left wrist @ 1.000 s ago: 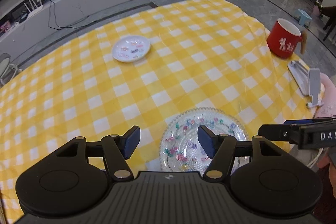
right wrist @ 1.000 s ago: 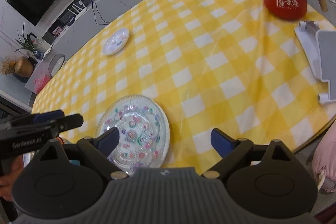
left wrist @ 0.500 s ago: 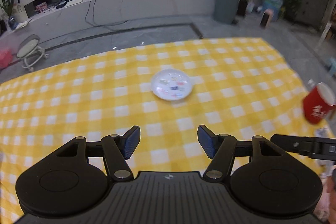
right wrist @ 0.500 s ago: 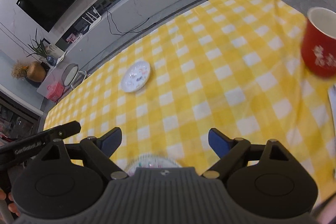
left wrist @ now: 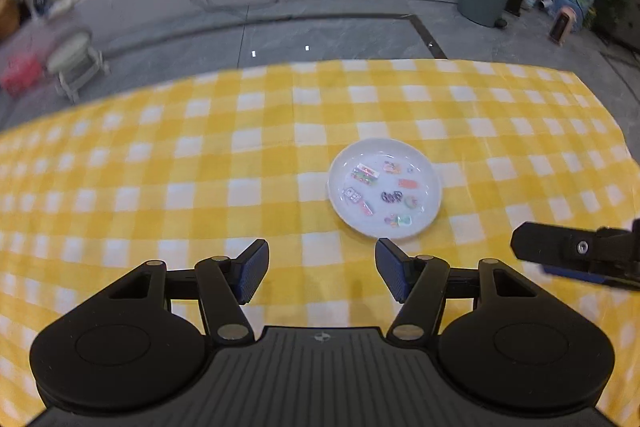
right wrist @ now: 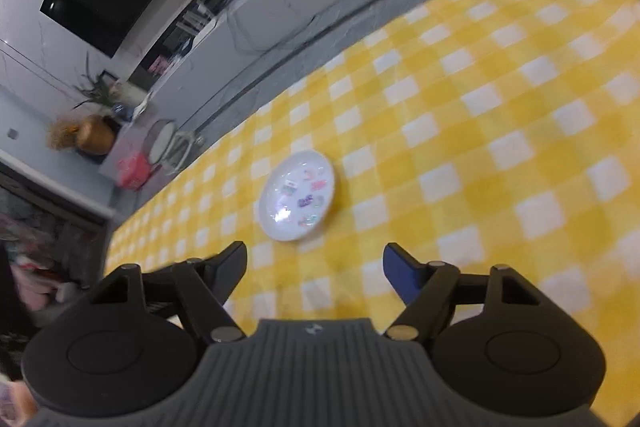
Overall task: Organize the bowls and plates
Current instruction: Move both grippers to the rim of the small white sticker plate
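The small white round plate with coloured sticker-like pictures (left wrist: 385, 189) lies flat toward the far side of the surface under its yellow-and-white checked cloth (left wrist: 200, 187), nothing on it or touching it. A second ago both cameras looked down at a larger clear glass plate with a floral pattern near the front edge; that plate has dropped out of view and the white one now sits much nearer, so I judge the person is going to fetch it. The left tongs (left wrist: 322, 273) hover just short of its near rim, spread and empty. The right tongs (right wrist: 314, 269), likewise spread and empty, are tilted, aimed at it from farther back.
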### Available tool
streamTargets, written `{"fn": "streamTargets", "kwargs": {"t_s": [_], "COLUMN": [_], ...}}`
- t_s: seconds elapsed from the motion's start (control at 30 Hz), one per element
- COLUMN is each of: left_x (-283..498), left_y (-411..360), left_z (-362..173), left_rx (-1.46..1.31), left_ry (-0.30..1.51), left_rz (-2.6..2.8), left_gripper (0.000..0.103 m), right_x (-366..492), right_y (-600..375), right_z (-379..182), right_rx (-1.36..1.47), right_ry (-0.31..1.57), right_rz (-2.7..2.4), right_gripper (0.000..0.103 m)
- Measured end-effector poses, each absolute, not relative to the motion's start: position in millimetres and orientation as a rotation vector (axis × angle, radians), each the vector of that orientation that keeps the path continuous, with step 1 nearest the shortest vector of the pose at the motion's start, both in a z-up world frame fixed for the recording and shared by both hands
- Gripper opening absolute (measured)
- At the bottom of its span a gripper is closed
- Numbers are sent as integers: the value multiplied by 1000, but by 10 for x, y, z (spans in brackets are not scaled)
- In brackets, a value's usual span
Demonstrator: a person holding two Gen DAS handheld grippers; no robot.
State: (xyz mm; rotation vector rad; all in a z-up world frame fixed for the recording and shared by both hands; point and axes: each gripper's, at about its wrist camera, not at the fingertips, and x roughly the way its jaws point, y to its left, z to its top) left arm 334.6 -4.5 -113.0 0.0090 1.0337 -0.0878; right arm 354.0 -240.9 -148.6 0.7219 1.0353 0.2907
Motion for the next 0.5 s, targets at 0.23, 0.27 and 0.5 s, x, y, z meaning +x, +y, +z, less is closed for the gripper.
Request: {"fn": "streamTargets", "kwargs": {"t_s": [0.23,0.27,0.5], "left_x": [3610,3635,3757], "left_y": [185,209,288], "left_z": [-1261,-1280,-1468], "left_rx": [-91,-109,-208], "left_ry": [1012,1015,1060], "left_rz": [-90,-96,-157], "left_gripper": [71,71,71], "right_x": [3854,3893,4149], "right_y": [-2419,-2417,-2320], "right_z": [-1811,-1852,-2036], "right_rx": [777,793,827], "right_ry": [1024,1015,1053], "right_rz": [374,390,371], "right_gripper": [62,62,62]}}
